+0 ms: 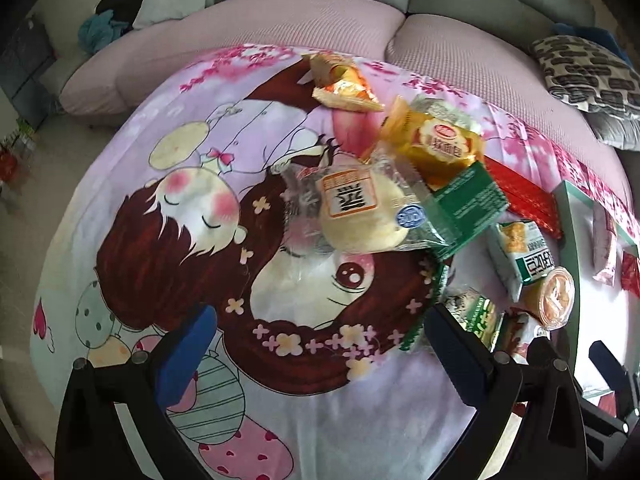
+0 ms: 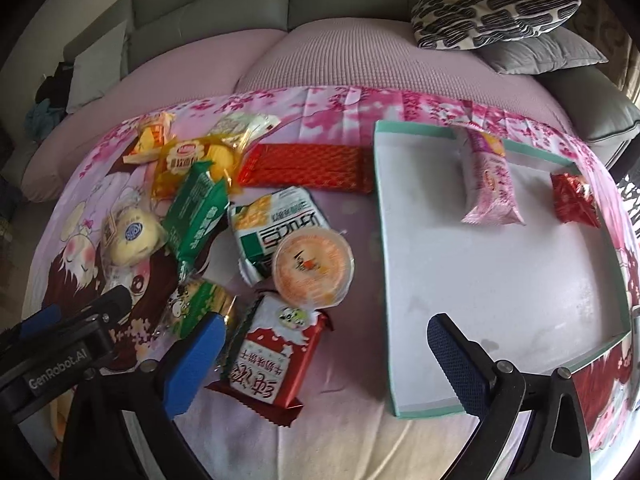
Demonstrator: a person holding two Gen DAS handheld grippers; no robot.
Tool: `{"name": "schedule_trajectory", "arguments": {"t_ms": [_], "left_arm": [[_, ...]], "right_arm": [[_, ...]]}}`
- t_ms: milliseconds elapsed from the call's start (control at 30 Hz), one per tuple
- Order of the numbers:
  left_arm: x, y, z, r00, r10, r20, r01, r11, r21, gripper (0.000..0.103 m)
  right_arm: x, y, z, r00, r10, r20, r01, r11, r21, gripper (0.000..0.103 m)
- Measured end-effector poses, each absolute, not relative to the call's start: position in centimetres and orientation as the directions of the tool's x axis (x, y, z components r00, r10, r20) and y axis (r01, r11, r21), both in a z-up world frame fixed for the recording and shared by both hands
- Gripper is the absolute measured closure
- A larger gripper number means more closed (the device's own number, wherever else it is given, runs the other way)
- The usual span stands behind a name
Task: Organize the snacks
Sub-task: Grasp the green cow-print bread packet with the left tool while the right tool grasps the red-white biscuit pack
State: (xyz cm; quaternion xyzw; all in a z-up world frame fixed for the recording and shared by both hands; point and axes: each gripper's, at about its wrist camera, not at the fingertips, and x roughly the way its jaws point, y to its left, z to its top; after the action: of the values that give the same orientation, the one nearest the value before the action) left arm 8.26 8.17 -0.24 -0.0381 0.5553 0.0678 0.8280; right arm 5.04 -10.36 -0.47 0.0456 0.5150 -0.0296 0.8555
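Grey sofa [image 2: 208, 16] with pink seat cushions fills the background, and a patterned pillow [image 2: 492, 12] lies on its right end. Before it stands a table covered by a pink cartoon-print cloth [image 1: 192, 216], which bears all the snacks.

On the right half of the cloth sits a shallow white tray [image 2: 472, 280] with a teal rim. Inside it, toward the far edge, a long pink packet [image 2: 490, 184] lies beside a small red wrapped sweet [image 2: 574, 200], the two apart.

Left of the tray the other snacks lie in a loose pile. A long red packet [image 2: 308, 168] lies at the far side, just beside the tray's corner. Nearer are a red biscuit bag [image 2: 272, 360], a green and white bag [image 2: 276, 228] with a round jelly cup [image 2: 312, 268] resting on its near end, a green packet [image 2: 196, 212], a yellow bread bag [image 1: 436, 148], a pale bun in clear wrap [image 1: 360, 212], a small green cracker pack [image 2: 200, 308] and an orange wedge-shaped pack [image 1: 344, 80] at the far edge.

The left gripper [image 1: 320, 348] hovers over the cloth near the bun, jaws wide apart and holding nothing. The right gripper [image 2: 324, 356] hangs above the red biscuit bag and the tray's near corner, jaws likewise spread and empty.
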Motion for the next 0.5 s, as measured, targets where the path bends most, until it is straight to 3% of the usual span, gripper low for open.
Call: {"name": "schedule_trajectory", "arguments": {"t_ms": [367, 500], "left_arm": [[7.88, 8.69, -0.33, 0.383, 0.070, -0.921, -0.167, 0.986, 0.006, 0.000], [7.77, 8.72, -0.02, 0.393, 0.070, -0.917, -0.173, 0.985, 0.001, 0.000]], "right_arm": [[4.77, -9.78, -0.64, 0.482, -0.001, -0.876, 0.101, 0.993, 0.054, 0.019], [4.54, -9.70, 0.01, 0.499, 0.015, -0.867, 0.081, 0.995, 0.064, 0.022]]}}
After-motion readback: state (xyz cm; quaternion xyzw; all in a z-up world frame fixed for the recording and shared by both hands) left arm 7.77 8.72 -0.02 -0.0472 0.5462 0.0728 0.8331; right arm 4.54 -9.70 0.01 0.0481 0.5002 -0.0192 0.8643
